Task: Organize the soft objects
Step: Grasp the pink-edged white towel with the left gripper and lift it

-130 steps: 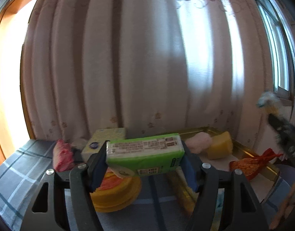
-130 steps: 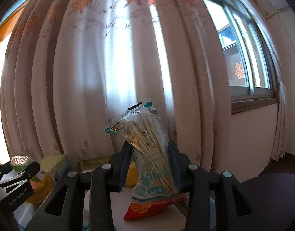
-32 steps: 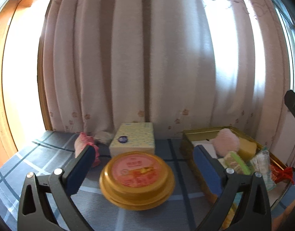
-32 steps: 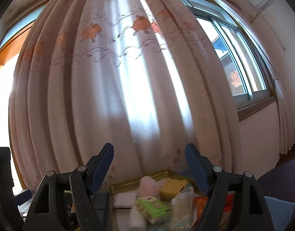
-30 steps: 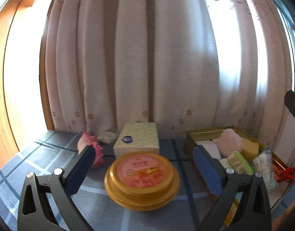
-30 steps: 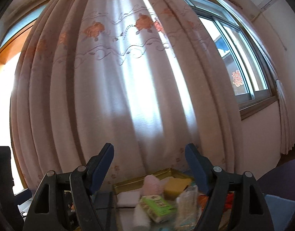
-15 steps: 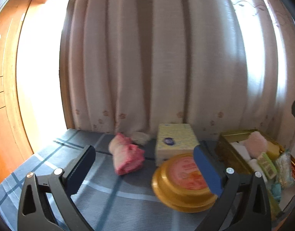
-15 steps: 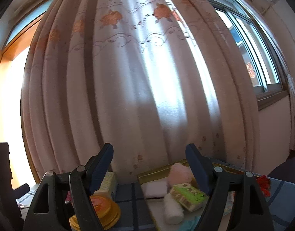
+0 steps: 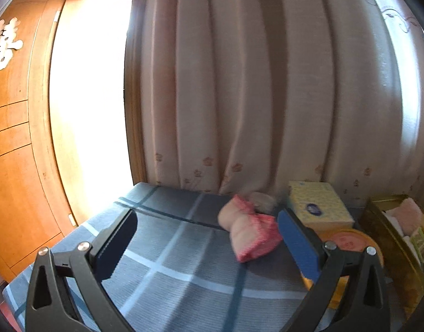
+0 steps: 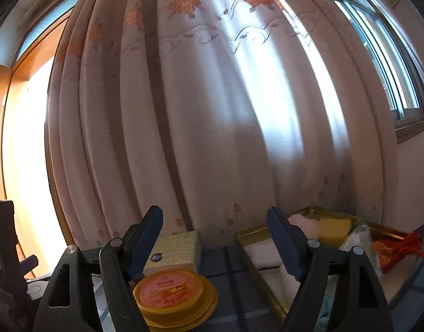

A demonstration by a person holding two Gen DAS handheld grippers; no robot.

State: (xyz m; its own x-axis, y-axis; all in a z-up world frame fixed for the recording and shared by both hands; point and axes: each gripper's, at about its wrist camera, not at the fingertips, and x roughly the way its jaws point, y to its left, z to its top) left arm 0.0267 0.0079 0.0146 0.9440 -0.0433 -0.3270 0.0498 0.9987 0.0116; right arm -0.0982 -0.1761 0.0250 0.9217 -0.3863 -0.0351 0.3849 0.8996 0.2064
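Observation:
In the left wrist view my left gripper point(image 9: 206, 238) is open and empty above the blue checked tablecloth point(image 9: 167, 265). A pink soft pouch point(image 9: 250, 235) lies on the cloth just ahead of its right finger point(image 9: 297, 243), apart from it. A gold tray point(image 9: 389, 240) at the right edge holds a pink puff point(image 9: 408, 213) and a green packet point(image 9: 419, 243). My right gripper point(image 10: 214, 235) is open and empty, pointing level toward the curtain. The gold tray point(image 10: 253, 232) holds a white towel point(image 10: 264, 251), a yellow sponge point(image 10: 333, 228) and an orange-red pouch point(image 10: 397, 249).
A yellow tissue box point(image 9: 317, 207) and a round yellow tin with an orange lid point(image 10: 170, 296) stand between the pouch and the tray. A pale curtain point(image 10: 212, 110) hangs right behind the table. A wooden wall point(image 9: 15, 166) borders the left. A black device point(image 10: 2, 235) shows at the left edge.
Both views have swung left. The pink pouch now sits near the middle of the left wrist view and the tray has slid to the right edge. Both grippers stay open and empty.

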